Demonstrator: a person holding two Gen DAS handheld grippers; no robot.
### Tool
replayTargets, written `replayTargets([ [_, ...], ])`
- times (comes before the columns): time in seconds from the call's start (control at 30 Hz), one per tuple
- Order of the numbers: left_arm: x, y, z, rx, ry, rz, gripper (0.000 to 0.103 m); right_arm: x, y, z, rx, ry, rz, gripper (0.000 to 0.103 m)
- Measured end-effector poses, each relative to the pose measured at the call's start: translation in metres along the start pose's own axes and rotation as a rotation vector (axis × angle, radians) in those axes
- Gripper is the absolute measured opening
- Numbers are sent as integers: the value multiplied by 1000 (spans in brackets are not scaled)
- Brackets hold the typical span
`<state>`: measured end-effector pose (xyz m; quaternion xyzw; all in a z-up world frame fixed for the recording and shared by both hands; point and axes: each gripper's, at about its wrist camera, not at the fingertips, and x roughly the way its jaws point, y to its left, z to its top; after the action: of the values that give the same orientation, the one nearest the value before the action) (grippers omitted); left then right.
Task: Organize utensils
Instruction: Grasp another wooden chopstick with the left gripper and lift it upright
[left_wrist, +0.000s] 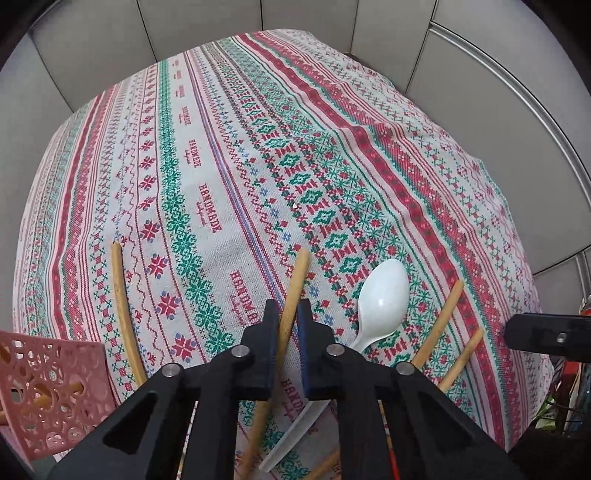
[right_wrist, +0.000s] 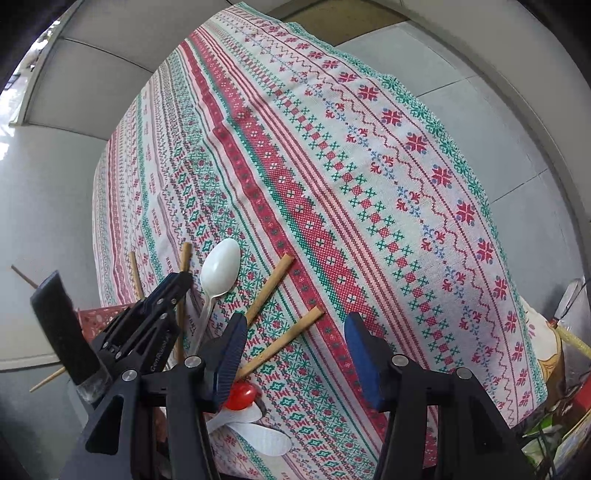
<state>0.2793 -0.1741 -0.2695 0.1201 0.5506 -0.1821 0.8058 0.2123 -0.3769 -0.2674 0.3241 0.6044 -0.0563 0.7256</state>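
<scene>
A: Starting at the left, the pink basket (left_wrist: 51, 391) sits at the desk's (left_wrist: 406, 122) near corner with one chopstick already poking through it. Is that where this one goes?

B: I'd judge so. The left hand-held gripper (left_wrist: 287, 314) is clamped on a wooden chopstick (left_wrist: 295, 288); lift it clear, keeping the pinch firm so it doesn't swivel, then lower it tip-first.

A: And its pose?

B: Pointing steeply down at the cloth. Further right lie the white spoon (left_wrist: 380, 299) and two more chopsticks (left_wrist: 439, 321). The right hand-held gripper (right_wrist: 299, 343) hangs over those, jaws apart, holding nothing, also aimed steeply down.
</scene>
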Motion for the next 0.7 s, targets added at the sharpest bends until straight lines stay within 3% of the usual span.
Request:
replayTargets([
  [0.43,-79,3,-15,11,-162,-29,8,27,14,8,53,2,6,56],
  [0.7,-113,6,-31,10,-225,-41,8,27,18,15,62,-32,22,40],
])
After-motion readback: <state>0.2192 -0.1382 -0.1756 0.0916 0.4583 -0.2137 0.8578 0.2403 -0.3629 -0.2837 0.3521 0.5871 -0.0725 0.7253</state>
